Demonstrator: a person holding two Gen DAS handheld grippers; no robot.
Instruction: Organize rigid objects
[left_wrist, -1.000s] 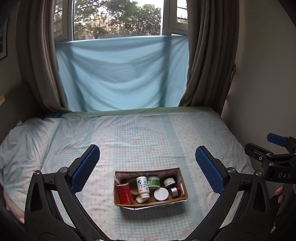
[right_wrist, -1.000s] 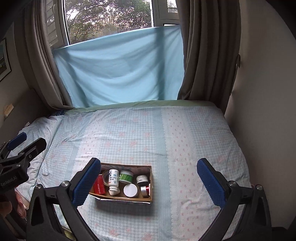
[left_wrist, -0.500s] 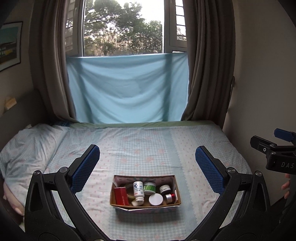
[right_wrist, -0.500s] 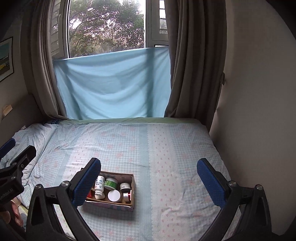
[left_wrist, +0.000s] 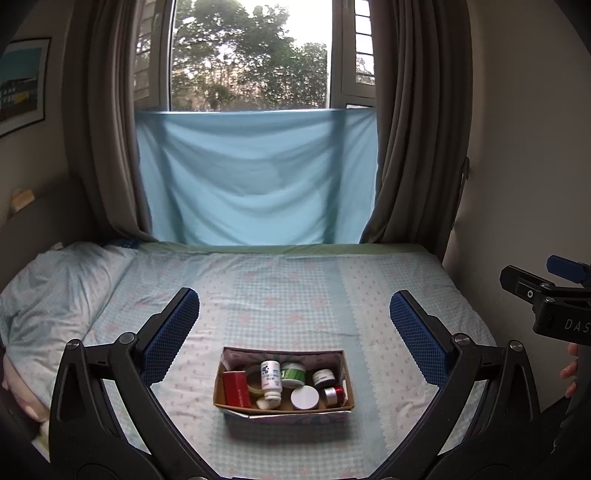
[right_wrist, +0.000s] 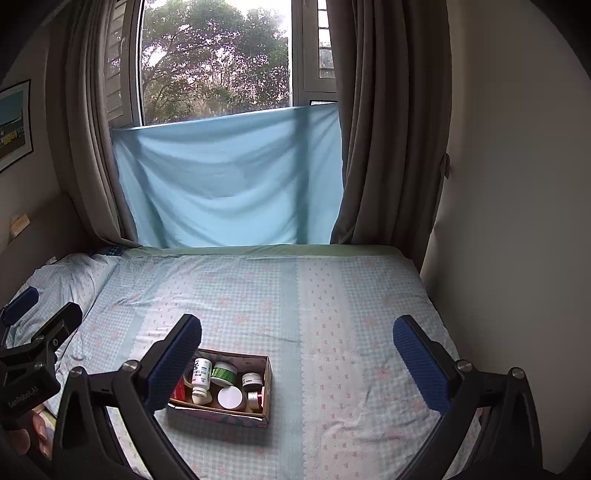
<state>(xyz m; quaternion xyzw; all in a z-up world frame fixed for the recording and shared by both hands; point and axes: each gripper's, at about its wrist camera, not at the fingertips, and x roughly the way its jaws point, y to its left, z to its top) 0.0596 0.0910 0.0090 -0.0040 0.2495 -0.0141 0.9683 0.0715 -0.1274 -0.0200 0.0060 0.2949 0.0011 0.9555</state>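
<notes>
A brown cardboard box (left_wrist: 347, 380) lies on the bed and also shows in the right wrist view (right_wrist: 269, 384). It holds a red packet (left_wrist: 236, 388), a white bottle (left_wrist: 271, 379), a green jar (left_wrist: 293, 373), a white lid (left_wrist: 304, 397), a dark jar (left_wrist: 323, 377) and a red-silver jar (left_wrist: 333, 395). My left gripper (left_wrist: 294, 332) is open and empty, held above and in front of the box. My right gripper (right_wrist: 297, 354) is open and empty, to the right of the box.
The bed (left_wrist: 295, 288) has a pale blue checked sheet. A pillow (left_wrist: 48, 288) lies at the left. A blue cloth (left_wrist: 258, 177) hangs below the window, between brown curtains (left_wrist: 417, 129). A wall (right_wrist: 517, 184) runs along the right side.
Both grippers have drawn back and risen from the box, so it looks smaller and lower in both views. Both stay open and empty.
</notes>
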